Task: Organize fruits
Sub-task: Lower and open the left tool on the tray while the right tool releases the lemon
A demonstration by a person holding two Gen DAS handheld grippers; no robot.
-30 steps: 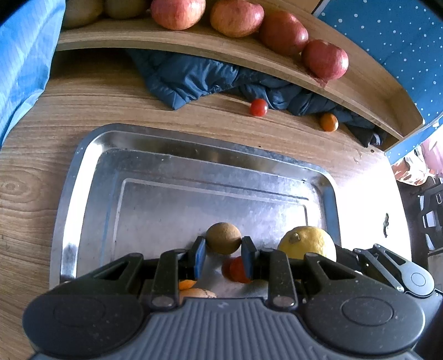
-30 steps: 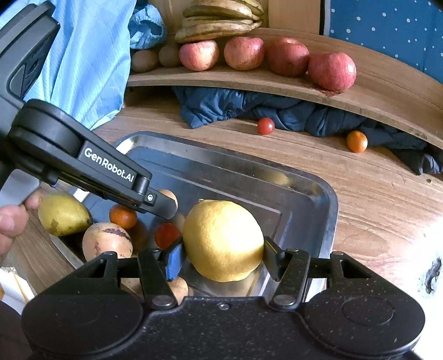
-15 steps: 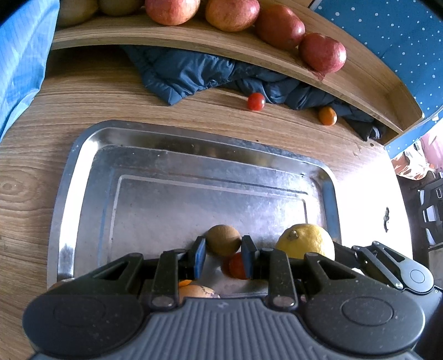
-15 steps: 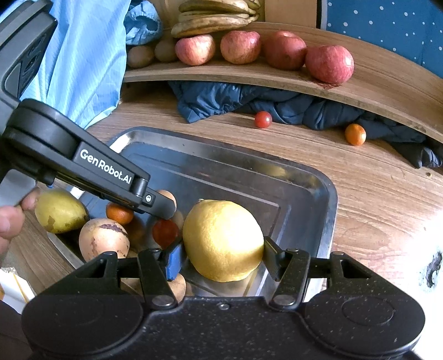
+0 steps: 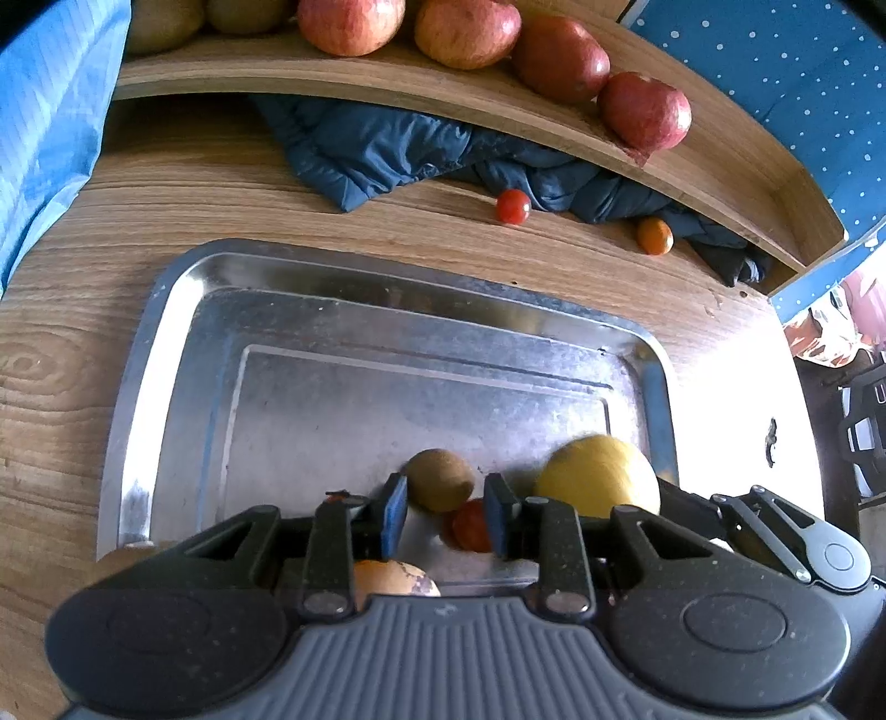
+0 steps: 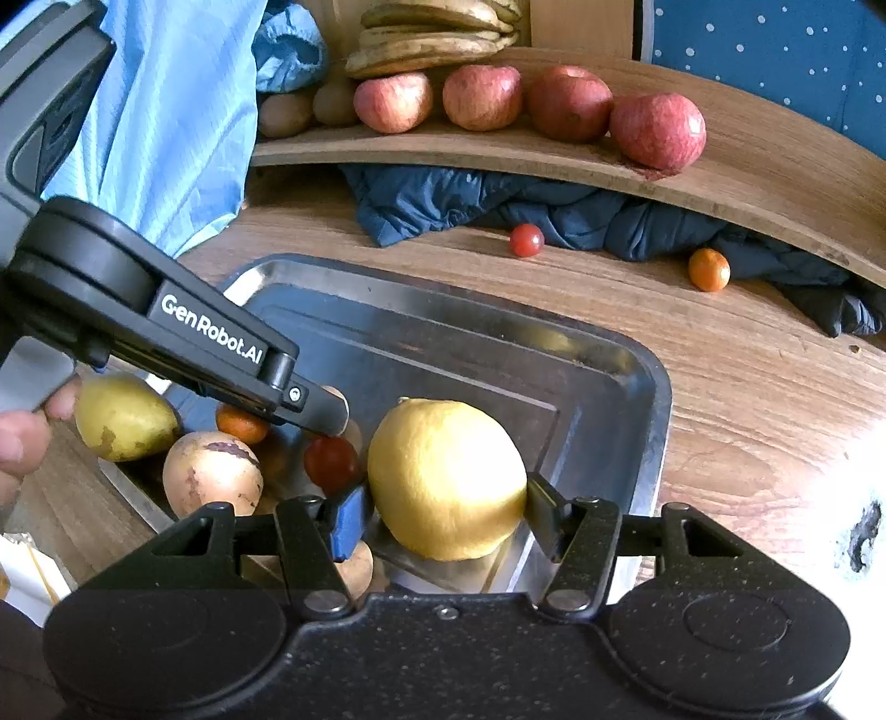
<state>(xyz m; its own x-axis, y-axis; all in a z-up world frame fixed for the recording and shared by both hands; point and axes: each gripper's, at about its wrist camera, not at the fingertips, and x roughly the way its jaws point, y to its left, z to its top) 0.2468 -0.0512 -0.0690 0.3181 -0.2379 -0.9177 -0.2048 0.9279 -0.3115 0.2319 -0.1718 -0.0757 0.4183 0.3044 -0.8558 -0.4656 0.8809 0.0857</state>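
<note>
A metal tray [image 5: 166,387] lies on the wooden table. At its near end my left gripper [image 5: 446,515] points down over a brown kiwi [image 5: 440,479]. Its jaws are opening, and the kiwi lies between the fingertips with a gap on its right side. A cherry tomato [image 5: 470,526] lies just below the kiwi. My right gripper [image 6: 446,518] is shut on a big yellow lemon [image 6: 446,479] at the tray's near right corner [image 6: 659,387]. A pear [image 6: 124,415], a spotted round fruit [image 6: 210,471] and a small orange [image 6: 241,423] lie at the near left.
A curved wooden shelf [image 6: 747,183] at the back carries several red apples [image 6: 656,130] and bananas [image 6: 432,39]. A dark blue jacket [image 5: 387,149] is bunched under it. A loose cherry tomato [image 5: 513,206] and a small orange [image 5: 654,235] lie on the table beyond the tray.
The left jaws have spread a little away from the kiwi. The right gripper still grips the lemon, and neither hand has shifted.
</note>
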